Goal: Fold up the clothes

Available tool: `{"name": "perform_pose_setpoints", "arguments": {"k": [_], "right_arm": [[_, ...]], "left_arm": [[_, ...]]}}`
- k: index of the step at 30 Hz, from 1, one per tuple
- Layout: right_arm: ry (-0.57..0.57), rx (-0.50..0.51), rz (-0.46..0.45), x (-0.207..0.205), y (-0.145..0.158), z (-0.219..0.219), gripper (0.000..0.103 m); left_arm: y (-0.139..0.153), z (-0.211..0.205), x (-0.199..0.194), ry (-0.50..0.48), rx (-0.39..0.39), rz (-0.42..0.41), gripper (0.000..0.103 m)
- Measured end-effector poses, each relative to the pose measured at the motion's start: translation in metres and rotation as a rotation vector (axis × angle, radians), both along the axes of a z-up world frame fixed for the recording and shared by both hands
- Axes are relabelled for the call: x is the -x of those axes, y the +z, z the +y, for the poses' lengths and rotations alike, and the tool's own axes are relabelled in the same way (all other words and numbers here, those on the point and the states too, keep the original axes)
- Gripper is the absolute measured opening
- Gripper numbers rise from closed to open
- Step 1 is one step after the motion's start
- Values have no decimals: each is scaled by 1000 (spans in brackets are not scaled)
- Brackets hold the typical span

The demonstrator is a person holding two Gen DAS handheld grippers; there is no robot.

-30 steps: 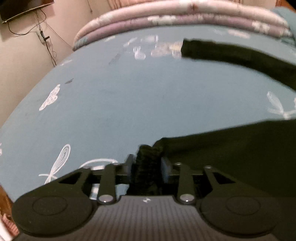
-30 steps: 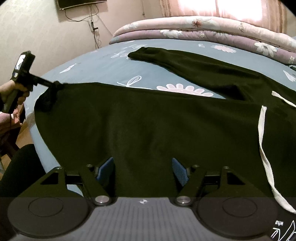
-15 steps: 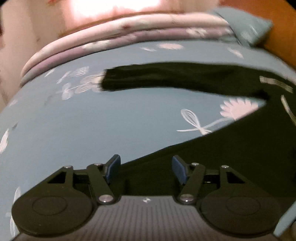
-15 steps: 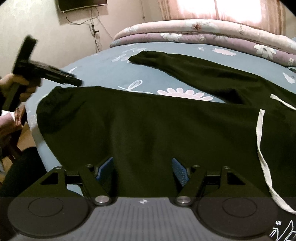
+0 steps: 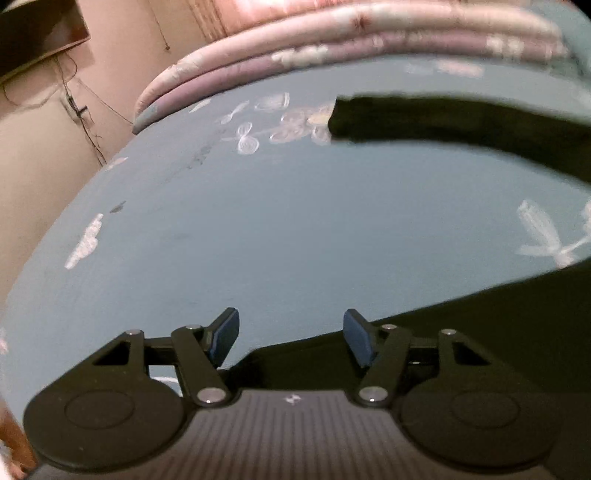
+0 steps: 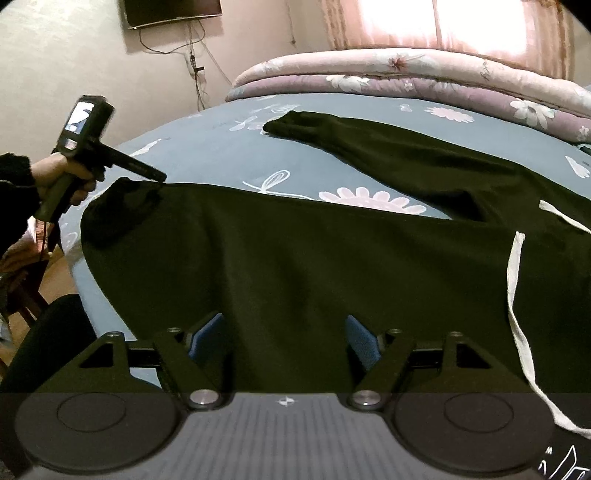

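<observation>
Black trousers lie spread on the blue flowered bed sheet, with a white drawstring at the right. The far leg stretches toward the quilts. My right gripper hovers over the near leg, its jaws opening and gripping nothing. My left gripper is open and empty over the sheet, with the near leg's edge under its right pad. In the right wrist view a hand holds the left gripper at the near leg's cuff.
Folded flowered quilts are stacked along the bed's far side. A screen hangs on the wall with cables below it. The bed's edge curves down at the left, above wooden floor. A dark sleeve shows at the left.
My left gripper let go of the near leg's cuff and opened; the cuff now lies flat on the sheet. My right gripper kept its place and its jaws stand slightly wider.
</observation>
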State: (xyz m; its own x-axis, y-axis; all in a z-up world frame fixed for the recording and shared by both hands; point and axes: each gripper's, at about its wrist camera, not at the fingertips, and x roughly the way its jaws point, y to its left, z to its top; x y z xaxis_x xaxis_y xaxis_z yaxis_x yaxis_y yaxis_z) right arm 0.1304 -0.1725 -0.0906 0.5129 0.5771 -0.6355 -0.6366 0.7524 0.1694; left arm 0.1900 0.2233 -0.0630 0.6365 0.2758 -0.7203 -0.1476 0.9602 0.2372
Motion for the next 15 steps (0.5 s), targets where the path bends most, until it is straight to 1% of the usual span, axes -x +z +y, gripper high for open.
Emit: {"name": "perform_pose_setpoints", "arguments": {"k": [2,4,5,7,8,9,11,12,13,15], "right_arm": [[-1,7,6,-1,-2,1,78],[-6,15,11,-3,-4,2,78],[-8,21,10,-3,-4,2,78],[-15,23,6,-3,-4,2,78],[-18,23,4,-3,-4,1,79],[-22,23,2,-3,-3,1,79],[-32,20,-3,-3,-2,-1,80],[-36,18,-5,-3,-1,-2,80],[-39,14,-7,-3,-1,-2,80],[-40,8,-11,-2,1,-3,81]], "left_arm": [[4,-8,10,-74,65,-11,66],[-4,-18,16,-132,76,43,66],[-9,-19,18,-132,57,61,67],[-17,-14,21,-73,-8,81,70],[-18,-4,23,-30,3,73,71],[-16,6,26,25,31,68,71],[-7,19,29,99,64,73,67],[-2,19,34,96,68,69,67],[4,14,37,71,71,66,67],[13,-2,45,-13,91,60,69]]}}
